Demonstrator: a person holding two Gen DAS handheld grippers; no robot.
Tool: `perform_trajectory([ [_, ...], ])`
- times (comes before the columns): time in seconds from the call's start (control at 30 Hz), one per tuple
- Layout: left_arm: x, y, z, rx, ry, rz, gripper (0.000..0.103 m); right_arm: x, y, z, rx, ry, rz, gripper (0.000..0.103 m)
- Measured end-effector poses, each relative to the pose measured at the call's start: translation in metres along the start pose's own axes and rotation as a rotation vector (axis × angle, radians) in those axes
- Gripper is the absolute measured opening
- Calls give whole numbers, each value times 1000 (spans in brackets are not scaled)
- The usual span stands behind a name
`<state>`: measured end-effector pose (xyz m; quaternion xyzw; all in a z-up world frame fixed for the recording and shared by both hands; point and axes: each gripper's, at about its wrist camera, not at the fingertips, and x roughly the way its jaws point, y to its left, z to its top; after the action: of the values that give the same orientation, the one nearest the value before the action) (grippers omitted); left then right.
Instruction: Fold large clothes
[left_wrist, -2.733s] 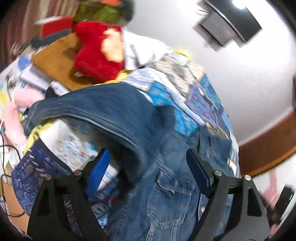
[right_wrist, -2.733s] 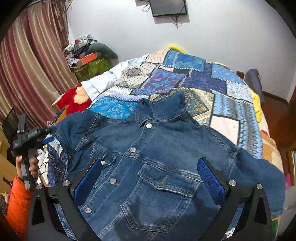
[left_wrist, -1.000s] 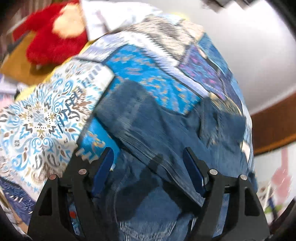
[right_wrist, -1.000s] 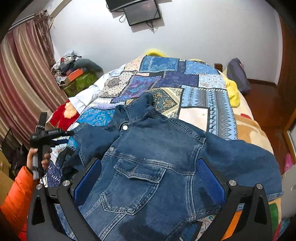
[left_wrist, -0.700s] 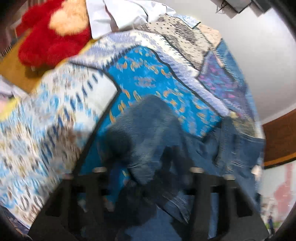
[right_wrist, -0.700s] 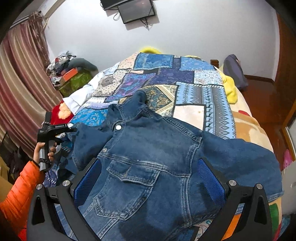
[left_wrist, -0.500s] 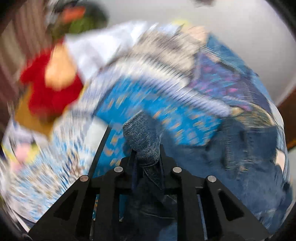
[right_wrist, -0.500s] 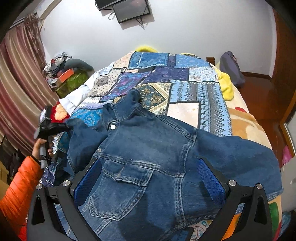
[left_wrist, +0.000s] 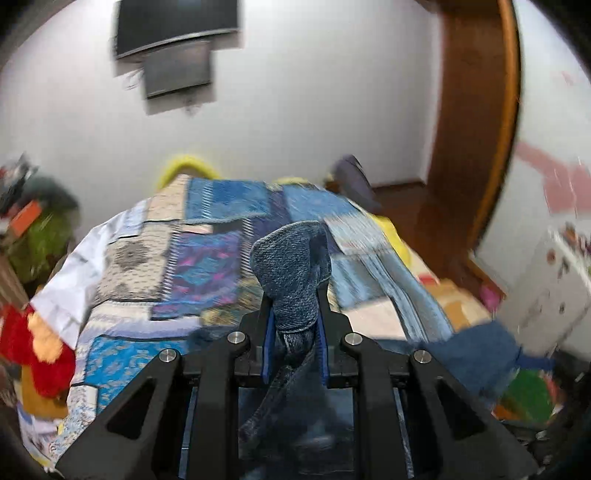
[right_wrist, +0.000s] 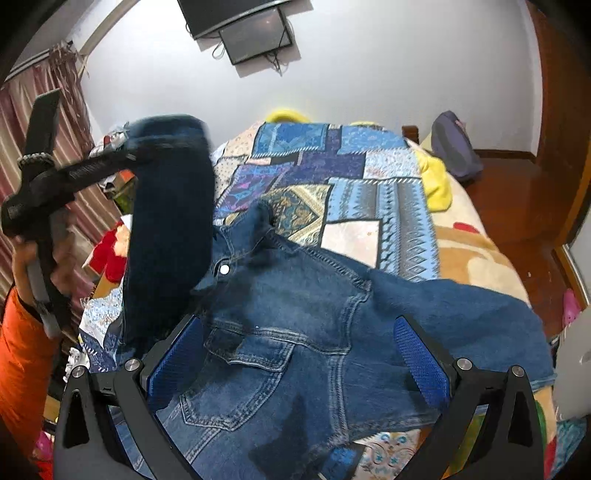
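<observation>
— Where's your left gripper (left_wrist: 293, 345)?

— Raised at the scene's left, tilted down, clamped on the sleeve (right_wrist: 170, 221) of the denim jacket (right_wrist: 295, 314), which lies on the patchwork quilt (right_wrist: 369, 184).

— And your right gripper (right_wrist: 299, 360)?

— Held wide over the jacket's near chest, gripping nothing.

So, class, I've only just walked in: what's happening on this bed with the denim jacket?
A person is folding a denim jacket spread front-up on a patchwork quilt. The left gripper is shut on the end of one sleeve, lifted high above the bed. The right gripper hangs open over the jacket's chest, holding nothing. The other sleeve lies flat, stretched toward the bed's edge. No fold is finished yet.
</observation>
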<state>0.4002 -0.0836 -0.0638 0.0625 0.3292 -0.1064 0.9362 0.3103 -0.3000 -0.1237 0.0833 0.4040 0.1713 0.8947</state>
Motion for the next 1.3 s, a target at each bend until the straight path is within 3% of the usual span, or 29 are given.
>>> perform_trajectory([
  [0.17, 55, -62, -63, 110, 217, -77, 20, -19, -14, -6, 7, -9, -30, 103],
  [0.3, 78, -79, -110, 59, 369, -176, 23, -23, -24, -14, 20, 11, -57, 103],
  [0.43, 69, -76, -123, 28, 425, -251, 46, -21, -30, -19, 25, 31, -79, 103],
  [0.53, 49, -56, -116, 16, 379, -255, 71, -14, -30, -18, 28, 42, -82, 103],
  [0.63, 29, -15, -108, -17, 311, -185, 83, 0, -24, -13, 21, 50, -76, 103],
  [0.77, 21, 59, -108, -84, 283, -30, 87, 26, -10, -3, 3, 72, -70, 103],
  [1.0, 61, 186, -157, -169, 416, 289, 87, 96, 16, 5, -69, 173, -95, 103],
  [1.2, 99, 249, -199, -230, 511, 417, 87, 136, 13, -9, -157, 263, -218, 103],
  [1.3, 102, 250, -203, -184, 481, 432, 90, 140, 3, -15, -192, 289, -267, 103],
])
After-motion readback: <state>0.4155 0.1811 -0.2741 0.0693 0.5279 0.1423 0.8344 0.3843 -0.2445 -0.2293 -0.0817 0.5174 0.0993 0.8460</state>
